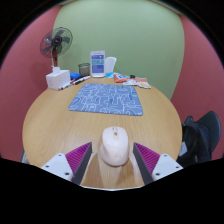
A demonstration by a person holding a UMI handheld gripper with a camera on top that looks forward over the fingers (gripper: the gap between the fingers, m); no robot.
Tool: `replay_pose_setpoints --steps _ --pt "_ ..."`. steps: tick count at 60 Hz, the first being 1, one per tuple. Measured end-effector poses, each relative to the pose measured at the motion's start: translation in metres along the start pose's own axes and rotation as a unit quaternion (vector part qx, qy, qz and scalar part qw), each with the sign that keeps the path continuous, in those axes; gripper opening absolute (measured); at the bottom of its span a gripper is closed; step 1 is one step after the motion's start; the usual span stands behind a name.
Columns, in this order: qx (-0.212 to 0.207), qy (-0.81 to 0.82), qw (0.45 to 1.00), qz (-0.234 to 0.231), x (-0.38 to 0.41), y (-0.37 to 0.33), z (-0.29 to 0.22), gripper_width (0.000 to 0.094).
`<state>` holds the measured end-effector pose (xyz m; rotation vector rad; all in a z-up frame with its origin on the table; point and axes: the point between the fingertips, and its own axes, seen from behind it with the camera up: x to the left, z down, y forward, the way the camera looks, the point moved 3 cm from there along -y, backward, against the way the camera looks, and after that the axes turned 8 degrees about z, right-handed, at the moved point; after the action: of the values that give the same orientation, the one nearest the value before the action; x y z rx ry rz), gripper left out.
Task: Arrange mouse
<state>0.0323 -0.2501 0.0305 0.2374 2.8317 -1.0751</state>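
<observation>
Mouse [114, 146] sits between the gripper [113, 158]'s parted jaws on the table [45, 120], no legible writing.

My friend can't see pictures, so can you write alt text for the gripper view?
A white mouse sits on a round wooden table between the open gripper fingers, with a gap on each side. Beyond it lies a blue patterned mat, and a small fan stands at the table's far edge.
</observation>
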Motion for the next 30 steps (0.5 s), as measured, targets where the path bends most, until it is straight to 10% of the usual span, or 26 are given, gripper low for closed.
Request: replay_pose_setpoints --steps 10,14,30 --pt "-0.001 0.004 1.0 -0.021 -0.003 0.04 -0.008 0.0718" --pt "-0.01 0.005 0.999 -0.03 -0.001 0.045 -0.014 0.0522" --pt "-0.013 0.0 0.999 -0.033 -0.002 0.048 -0.014 0.0393"
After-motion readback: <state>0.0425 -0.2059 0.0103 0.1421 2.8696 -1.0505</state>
